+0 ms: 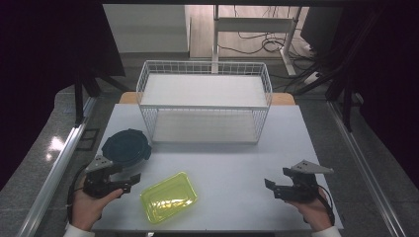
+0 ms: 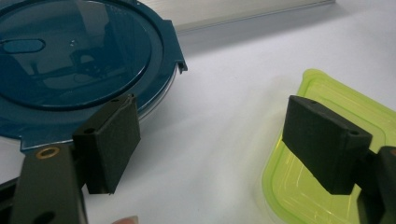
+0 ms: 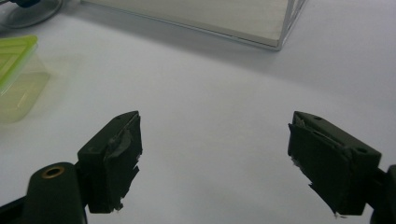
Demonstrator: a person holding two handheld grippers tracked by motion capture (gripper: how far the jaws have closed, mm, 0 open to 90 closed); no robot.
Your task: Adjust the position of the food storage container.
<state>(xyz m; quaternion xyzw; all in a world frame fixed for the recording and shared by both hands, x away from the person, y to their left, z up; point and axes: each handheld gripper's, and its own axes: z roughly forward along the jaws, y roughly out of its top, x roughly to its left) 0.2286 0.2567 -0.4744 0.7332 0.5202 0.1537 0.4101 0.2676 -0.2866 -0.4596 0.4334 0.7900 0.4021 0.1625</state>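
Yellow-green container (image 1: 168,197) is seen near the bench (image 1: 237,168) front edge, just beside the left tool (image 1: 129,181); blue round lid (image 1: 126,146) behind, wire rack (image 1: 205,101) farthest. Both tools, right tool (image 1: 271,187) included, are held low, released, nothing gripped.

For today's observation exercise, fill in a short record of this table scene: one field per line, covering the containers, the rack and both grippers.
round container: dark blue lid, on the table's left side, in front of the rack
rectangular container: yellow-green, clear, near the table's front edge, apart from the round one
rack: white wire shelf, two tiers, at the back of the table
left gripper: open, fingers hold nothing, between the two containers
right gripper: open, fingers hold nothing, over bare table
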